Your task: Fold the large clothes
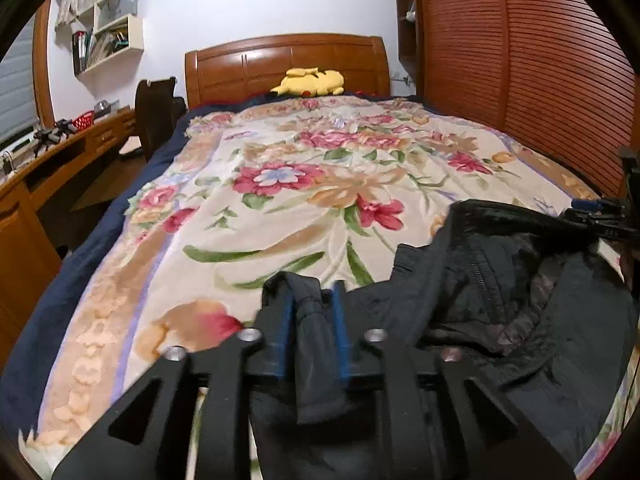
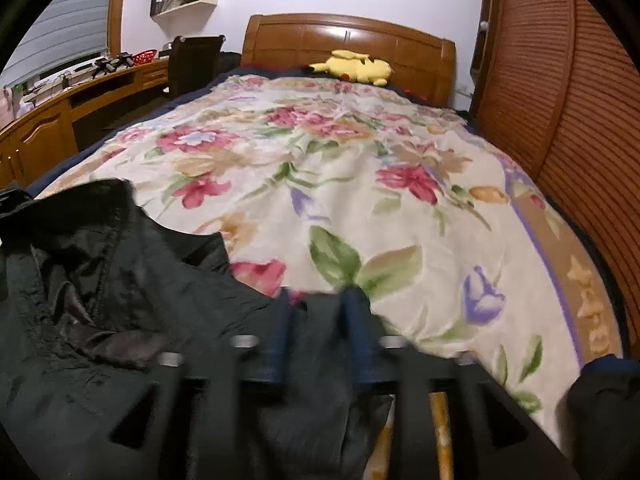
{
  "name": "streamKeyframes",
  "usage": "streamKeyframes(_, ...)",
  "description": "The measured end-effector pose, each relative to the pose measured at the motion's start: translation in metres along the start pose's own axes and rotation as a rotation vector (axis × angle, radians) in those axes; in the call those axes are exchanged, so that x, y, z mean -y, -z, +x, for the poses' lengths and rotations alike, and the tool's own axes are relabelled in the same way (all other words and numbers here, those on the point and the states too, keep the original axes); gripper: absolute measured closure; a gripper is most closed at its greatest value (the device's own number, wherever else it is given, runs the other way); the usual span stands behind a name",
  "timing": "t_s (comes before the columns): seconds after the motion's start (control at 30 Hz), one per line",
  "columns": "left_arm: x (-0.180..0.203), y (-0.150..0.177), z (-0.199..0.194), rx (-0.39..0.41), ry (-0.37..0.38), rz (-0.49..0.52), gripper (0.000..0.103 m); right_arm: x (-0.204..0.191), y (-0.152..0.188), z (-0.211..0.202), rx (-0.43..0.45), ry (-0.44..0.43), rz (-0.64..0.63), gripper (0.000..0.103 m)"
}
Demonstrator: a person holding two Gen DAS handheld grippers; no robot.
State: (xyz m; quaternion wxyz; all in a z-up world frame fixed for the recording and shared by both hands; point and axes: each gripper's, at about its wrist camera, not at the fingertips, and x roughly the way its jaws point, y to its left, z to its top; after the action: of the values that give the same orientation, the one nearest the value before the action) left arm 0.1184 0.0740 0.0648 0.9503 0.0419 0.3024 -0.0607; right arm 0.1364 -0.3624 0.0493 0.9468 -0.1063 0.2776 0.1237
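Partly blurred, both claws [image 1: 312,308] [image 2: 320,312] stand spread around dark jacket [image 1: 520,300] fabric, its lower edge cut off.

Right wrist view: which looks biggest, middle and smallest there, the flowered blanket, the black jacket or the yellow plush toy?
1. Flowered blanket, filling most of the picture.
2. Black jacket, though being close to the camera enlarges it.
3. Yellow plush toy, far off by the headboard, so likely looking smaller than it is.

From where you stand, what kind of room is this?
A bedroom, most likely: a bed with a floral blanket and wooden headboard, a yellow plush toy at its head, and a desk alongside.
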Motion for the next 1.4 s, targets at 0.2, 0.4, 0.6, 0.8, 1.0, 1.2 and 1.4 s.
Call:
streamKeyframes(0.2,0.011,0.012,-0.027,0.028,0.05,-0.021,0.045,-0.017,0.002,-0.031,0.039,-0.048,-0.026,0.052)
streamKeyframes(0.4,0.015,0.036,-0.049,0.072,0.068,-0.087,0.017,-0.062,0.014,-0.053,0.051,-0.17,-0.126,0.052)
streamKeyframes(0.6,0.009,0.057,-0.055,0.061,0.052,-0.132,0.017,-0.103,0.028,-0.058,0.022,-0.259,-0.226,0.052)
streamKeyframes(0.8,-0.006,0.067,-0.055,0.054,0.067,-0.166,0.017,-0.128,0.026,-0.052,-0.014,-0.306,-0.298,0.052)
streamKeyframes(1.0,-0.014,0.073,-0.052,0.053,0.055,-0.173,0.017,-0.156,0.019,-0.019,-0.12,-0.241,-0.422,0.053)
streamKeyframes(1.2,-0.017,0.073,-0.047,0.049,0.061,-0.171,0.017,-0.169,-0.006,0.012,-0.109,-0.135,-0.478,0.099)
streamKeyframes(1.4,-0.011,0.074,-0.043,0.036,0.076,-0.148,0.017,-0.182,-0.042,0.046,-0.056,-0.031,-0.474,0.101)
